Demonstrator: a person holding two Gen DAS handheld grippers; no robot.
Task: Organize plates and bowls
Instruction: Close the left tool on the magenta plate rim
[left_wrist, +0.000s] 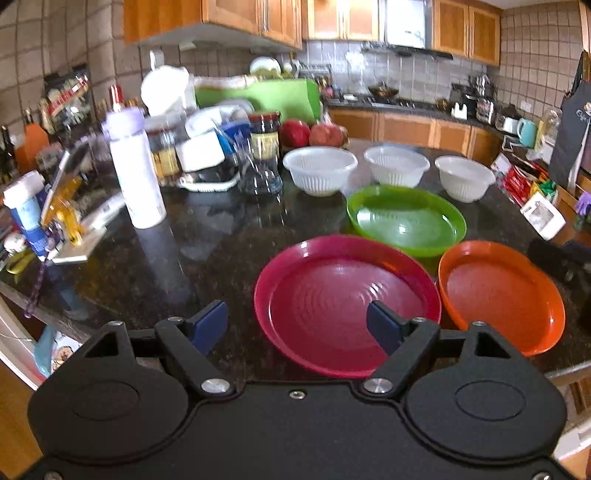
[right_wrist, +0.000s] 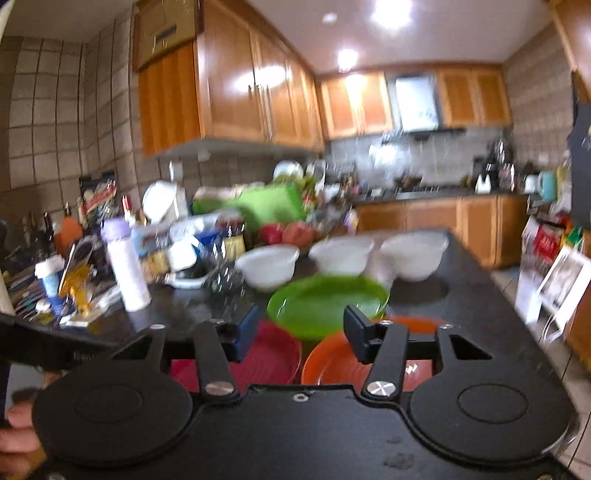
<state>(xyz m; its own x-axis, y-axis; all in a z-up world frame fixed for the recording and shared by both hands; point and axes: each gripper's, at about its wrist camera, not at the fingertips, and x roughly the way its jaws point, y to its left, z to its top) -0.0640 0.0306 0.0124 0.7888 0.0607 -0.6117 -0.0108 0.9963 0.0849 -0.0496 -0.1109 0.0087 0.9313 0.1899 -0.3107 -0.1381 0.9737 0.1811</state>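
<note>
Three plates lie on the dark granite counter (left_wrist: 207, 251): a magenta plate (left_wrist: 332, 295) nearest, an orange plate (left_wrist: 506, 291) to its right, a green plate (left_wrist: 406, 221) behind them. Three white bowls (left_wrist: 319, 170) (left_wrist: 397, 164) (left_wrist: 465, 177) stand in a row behind the green plate. My left gripper (left_wrist: 297, 325) is open and empty, above the magenta plate's near left rim. My right gripper (right_wrist: 301, 334) is open and empty, raised above the magenta plate (right_wrist: 269, 358) and orange plate (right_wrist: 332, 362); the green plate (right_wrist: 325, 302) and bowls (right_wrist: 267, 266) lie beyond. This view is blurred.
Clutter fills the counter's left side: a white bottle with purple lid (left_wrist: 135, 170), jars (left_wrist: 264, 140), a glass (left_wrist: 258, 173), a phone on a yellow stand (left_wrist: 62, 195), red fruit (left_wrist: 295, 133). Packets and a box (left_wrist: 543, 214) sit at the right edge.
</note>
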